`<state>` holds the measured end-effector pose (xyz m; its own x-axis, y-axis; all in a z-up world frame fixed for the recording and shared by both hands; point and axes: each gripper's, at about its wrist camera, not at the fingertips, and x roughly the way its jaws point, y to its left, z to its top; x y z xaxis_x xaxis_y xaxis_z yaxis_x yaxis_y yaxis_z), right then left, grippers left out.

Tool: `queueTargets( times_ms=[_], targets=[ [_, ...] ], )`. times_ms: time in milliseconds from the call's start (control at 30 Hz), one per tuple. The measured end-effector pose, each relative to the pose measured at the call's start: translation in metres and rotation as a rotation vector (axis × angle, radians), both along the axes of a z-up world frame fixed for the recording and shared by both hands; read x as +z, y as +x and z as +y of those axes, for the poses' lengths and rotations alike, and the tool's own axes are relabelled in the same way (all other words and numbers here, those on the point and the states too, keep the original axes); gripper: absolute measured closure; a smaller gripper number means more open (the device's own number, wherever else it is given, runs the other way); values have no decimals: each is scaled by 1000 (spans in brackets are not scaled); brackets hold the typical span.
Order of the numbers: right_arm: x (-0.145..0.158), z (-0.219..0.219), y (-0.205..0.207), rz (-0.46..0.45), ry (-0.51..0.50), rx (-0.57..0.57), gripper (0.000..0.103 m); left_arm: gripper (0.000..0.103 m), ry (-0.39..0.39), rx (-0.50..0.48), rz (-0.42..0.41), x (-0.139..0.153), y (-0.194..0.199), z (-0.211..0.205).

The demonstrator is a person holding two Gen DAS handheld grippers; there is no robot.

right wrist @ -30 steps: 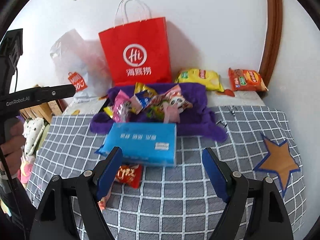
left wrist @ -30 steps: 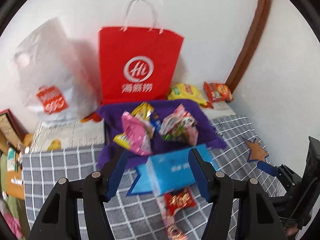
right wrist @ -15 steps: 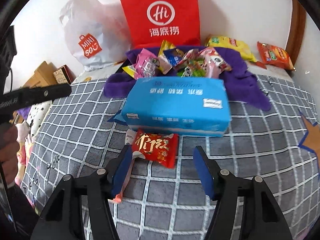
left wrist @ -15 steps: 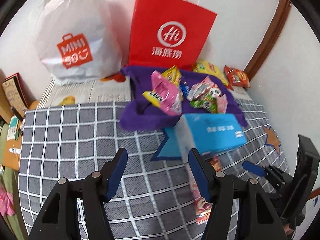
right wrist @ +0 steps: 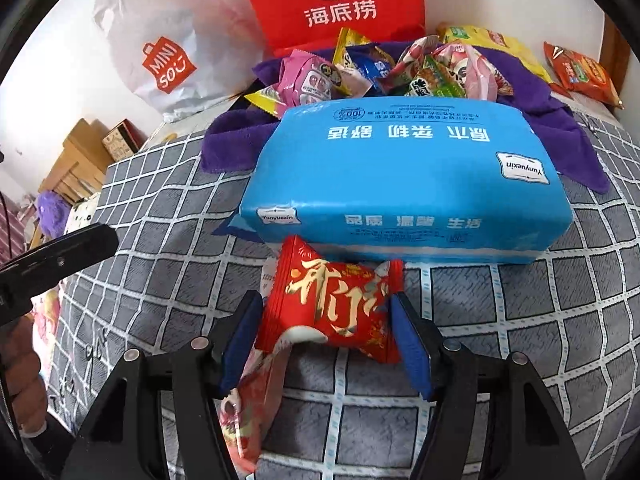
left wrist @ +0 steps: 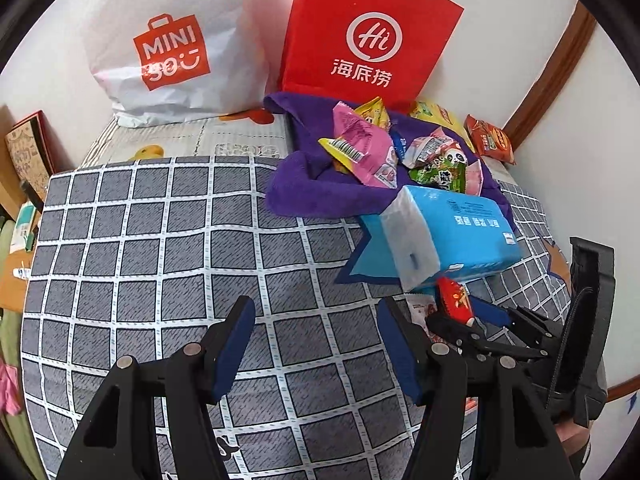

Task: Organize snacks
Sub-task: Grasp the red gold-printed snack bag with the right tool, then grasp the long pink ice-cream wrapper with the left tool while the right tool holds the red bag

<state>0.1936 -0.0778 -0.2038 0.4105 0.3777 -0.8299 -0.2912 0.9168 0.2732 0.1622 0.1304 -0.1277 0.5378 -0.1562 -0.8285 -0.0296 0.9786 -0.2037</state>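
Blue tissue pack (right wrist: 404, 176) lies across your path on the grey checked cloth (right wrist: 160, 272), directly behind the red snack (right wrist: 336, 304) and touching its far edge. Behind the pack, a purple towel (right wrist: 560, 120) holds a heap of snack packets (right wrist: 360, 72). A red paper bag (right wrist: 332, 0) and a white plastic bag (right wrist: 160, 40) stand against the wall beyond it. A yellow packet (right wrist: 492, 40) and an orange packet (right wrist: 584, 72) lie at the far right, off the towel.

Your right gripper (right wrist: 326, 340) points steeply down at the red snack. Its jaws have just been closing and now stand partly apart with the snack between them. The blue pads sit at the wrapper's two side edges; you cannot tell whether they press on it. A second pink-and-red packet (right wrist: 248, 408) lies under the left finger, partly beneath the red snack.

Your left gripper (left wrist: 316, 344) hangs over bare checked cloth, jaws partly apart, with nothing between them. From the left wrist view, the tissue pack (left wrist: 452, 236) lies ahead and to the right, and the right gripper (left wrist: 472, 320) works just beside your right finger.
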Motion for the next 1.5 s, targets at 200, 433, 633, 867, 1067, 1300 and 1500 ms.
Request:
queueTargets(
  times_ms=[200,433,633,867,1067,1300,1500],
  targets=[
    [-1,-4,7,-14,-19,-32,56,42,-5,-4,14,-7,0,0],
    [6,-15,3,-24,2,-17,60,42,0,-12,43,-19,-2,-5],
    [22,-33,-12,-88,-32,-27,60,42,-9,-11,94,-39,-8,-9],
    [19,-51,-24,-117,-107,-49,60,40,-26,-29,110,-50,-19,-19],
    [17,-64,-32,-135,-127,-57,60,40,-71,-63,118,-50,-17,-35],
    [28,-81,-40,-190,-122,-79,60,38,-114,-115,121,-52,-7,-65],
    [34,-97,-44,-210,-105,-92,60,32,-72,-130,119,-53,1,-93]
  ],
)
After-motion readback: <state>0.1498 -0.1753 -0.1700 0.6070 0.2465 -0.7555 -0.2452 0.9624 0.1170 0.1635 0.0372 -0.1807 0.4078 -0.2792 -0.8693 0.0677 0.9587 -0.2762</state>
